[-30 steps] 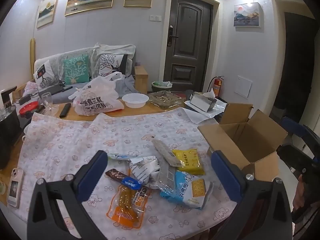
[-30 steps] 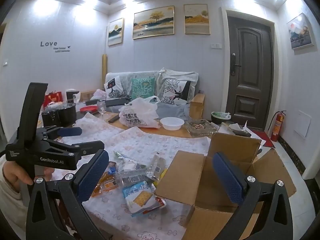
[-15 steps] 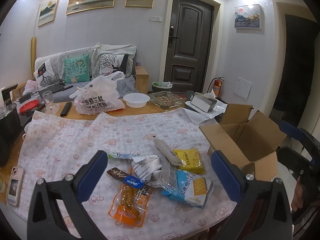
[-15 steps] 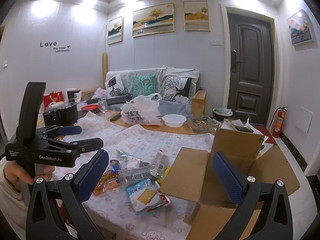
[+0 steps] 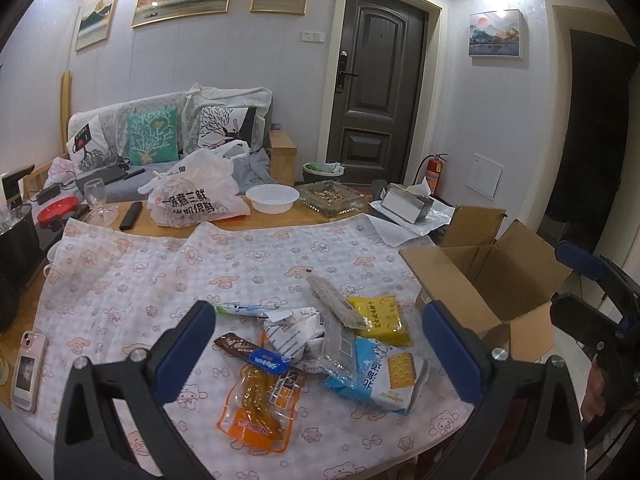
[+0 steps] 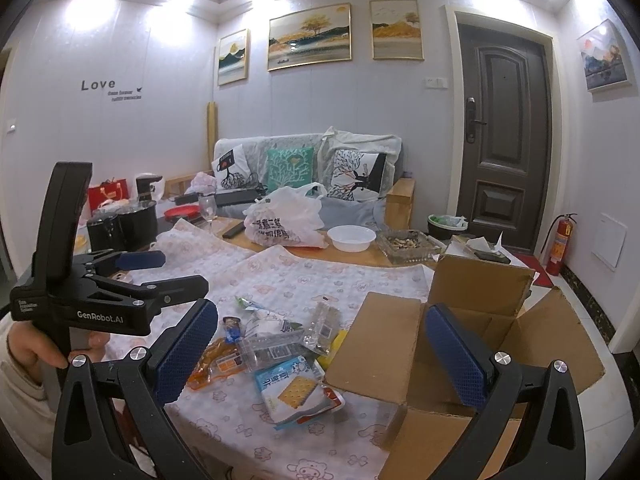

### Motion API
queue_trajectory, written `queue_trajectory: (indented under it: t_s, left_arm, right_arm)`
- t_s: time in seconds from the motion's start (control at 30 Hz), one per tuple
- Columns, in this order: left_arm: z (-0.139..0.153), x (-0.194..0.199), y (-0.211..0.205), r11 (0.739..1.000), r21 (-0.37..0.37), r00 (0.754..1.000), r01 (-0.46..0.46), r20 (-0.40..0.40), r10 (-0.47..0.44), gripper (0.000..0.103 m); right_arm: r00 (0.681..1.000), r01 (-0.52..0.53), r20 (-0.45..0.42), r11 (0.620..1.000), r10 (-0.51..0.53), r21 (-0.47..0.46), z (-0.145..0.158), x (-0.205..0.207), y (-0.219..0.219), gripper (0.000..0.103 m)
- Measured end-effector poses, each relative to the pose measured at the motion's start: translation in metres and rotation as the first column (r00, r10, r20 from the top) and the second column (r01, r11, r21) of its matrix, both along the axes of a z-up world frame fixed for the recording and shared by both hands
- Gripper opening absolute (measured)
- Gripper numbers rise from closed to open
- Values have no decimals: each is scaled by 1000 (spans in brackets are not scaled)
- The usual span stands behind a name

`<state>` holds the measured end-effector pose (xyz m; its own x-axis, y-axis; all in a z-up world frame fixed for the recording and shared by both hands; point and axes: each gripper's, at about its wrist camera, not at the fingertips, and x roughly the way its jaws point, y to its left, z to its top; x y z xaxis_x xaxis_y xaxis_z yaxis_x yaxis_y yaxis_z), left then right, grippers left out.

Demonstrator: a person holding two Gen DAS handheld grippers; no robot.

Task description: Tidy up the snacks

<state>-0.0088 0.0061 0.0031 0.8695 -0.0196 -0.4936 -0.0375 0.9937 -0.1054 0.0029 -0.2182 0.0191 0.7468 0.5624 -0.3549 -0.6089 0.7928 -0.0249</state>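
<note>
A heap of snack packets lies on the patterned tablecloth (image 5: 168, 280): an orange sausage pack (image 5: 256, 404), a blue cracker pack (image 5: 384, 376), a yellow packet (image 5: 378, 316) and a brown bar (image 5: 236, 346). The cracker pack also shows in the right wrist view (image 6: 296, 392). An open cardboard box (image 5: 496, 280) stands at the table's right edge. My left gripper (image 5: 320, 344) is open and empty, held above the heap. My right gripper (image 6: 320, 344) is open and empty, between the heap and the box (image 6: 460, 344).
A white plastic bag (image 5: 196, 196), a white bowl (image 5: 272, 198), a glass tray (image 5: 332, 196) and a wine glass (image 5: 96, 196) stand at the table's far side. A phone (image 5: 28, 368) lies at the left edge. A black pot (image 5: 16, 228) stands left.
Both grippers have risen and drawn back a little, so the snack heap and box sit slightly lower and farther in both views. Nothing was picked up.
</note>
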Motion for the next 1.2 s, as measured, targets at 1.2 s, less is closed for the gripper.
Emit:
queue_trajectory:
  t_s: [1.2]
  left_arm:
    - [-3, -5, 2, 1000, 7, 1000, 1, 15, -1, 102]
  right_arm:
    - [1000, -7, -23, 1000, 7, -15, -10, -5, 6, 103]
